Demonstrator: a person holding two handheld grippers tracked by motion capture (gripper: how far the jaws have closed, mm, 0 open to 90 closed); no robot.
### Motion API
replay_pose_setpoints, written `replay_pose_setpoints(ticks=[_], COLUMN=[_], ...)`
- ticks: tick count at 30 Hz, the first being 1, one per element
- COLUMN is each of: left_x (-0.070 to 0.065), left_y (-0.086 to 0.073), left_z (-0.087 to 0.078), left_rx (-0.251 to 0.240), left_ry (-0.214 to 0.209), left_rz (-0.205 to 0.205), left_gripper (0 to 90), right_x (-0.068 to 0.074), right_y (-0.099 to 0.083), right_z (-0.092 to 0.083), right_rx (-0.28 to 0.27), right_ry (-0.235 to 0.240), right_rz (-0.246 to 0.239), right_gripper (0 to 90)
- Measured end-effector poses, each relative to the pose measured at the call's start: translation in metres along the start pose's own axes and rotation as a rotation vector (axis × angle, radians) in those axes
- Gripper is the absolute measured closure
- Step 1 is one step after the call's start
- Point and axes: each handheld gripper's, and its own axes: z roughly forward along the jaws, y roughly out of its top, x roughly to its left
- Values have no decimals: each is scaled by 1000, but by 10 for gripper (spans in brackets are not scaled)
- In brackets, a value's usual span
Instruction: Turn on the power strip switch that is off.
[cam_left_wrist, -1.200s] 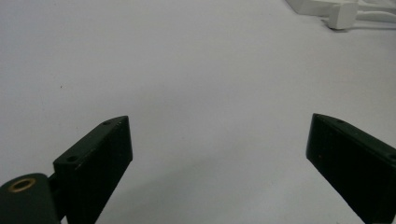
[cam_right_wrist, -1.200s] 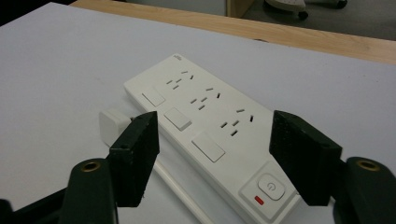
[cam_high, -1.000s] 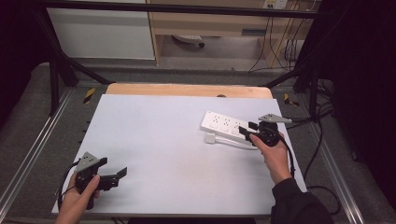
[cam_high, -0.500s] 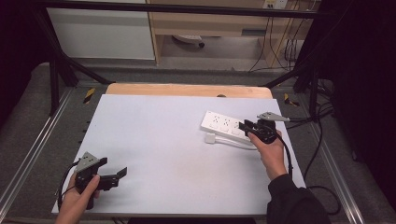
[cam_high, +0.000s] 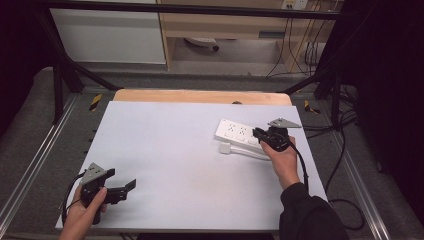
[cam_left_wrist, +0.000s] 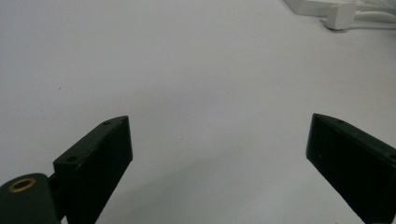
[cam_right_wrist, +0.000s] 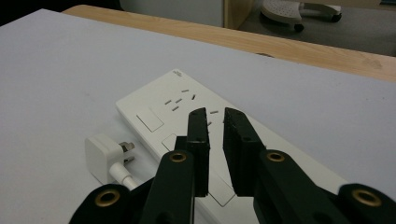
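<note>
Right gripper (cam_right_wrist: 215, 116): poised over the white power strip (cam_right_wrist: 187, 109), jaws pointing along its top face. The jaws have just been closing and now stand nearly together, a thin gap between them. Nothing sits in that gap; whether the tips touch the strip's face cannot be told.
Right gripper from above (cam_high: 261, 134): at the right end of the strip, held in the person's right hand (cam_high: 283, 159), cable trailing back over the wrist.
Power strip (cam_high: 241, 136): lies flat on the right part of the white table (cam_high: 170, 145), set at a slant, with socket holes and flat square switches on top.
Plug (cam_right_wrist: 103, 154): a white plug with metal pins, lying on the table just beside the strip's near edge, its white cord curling under the gripper.
Left gripper (cam_high: 126, 187): at the table's near left corner, held in the left hand (cam_high: 85, 212), well apart from the strip.
Left jaws: spread wide in the left gripper view, holding nothing, bare table between them.
Table edge (cam_right_wrist: 299, 49): a wooden strip runs along the far side.
</note>
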Motion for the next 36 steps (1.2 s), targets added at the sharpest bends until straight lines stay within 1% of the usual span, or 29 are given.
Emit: replay_pose_setpoints(ticks=[2, 9, 13, 18, 27, 35, 36], left_x=[0, 0, 0, -1, 0, 0, 0], left_y=[0, 0, 0, 0, 0, 0, 0], left_z=[0, 0, 0, 1, 0, 0, 0], left_rx=[0, -2, -1, 5, 5, 3, 4], left_ry=[-1, -2, -2, -5, -5, -4, -4], left_rz=[-1, -4, 1, 10, 7, 7, 7], left_gripper=[70, 70, 70, 70, 70, 70, 70], right_x=[1, 3, 5, 7, 11, 15, 16], right_y=[0, -1, 0, 0, -4, -7, -7], right_z=[2, 10, 14, 19, 25, 31, 31], right_rx=[4, 15, 24, 35, 44, 52, 56], right_ry=[-3, -10, -14, -7, -6, 3, 3], right_rz=[2, -13, -17, -20, -24, -40, -35], right_gripper=[834, 880, 900, 900, 900, 900, 900])
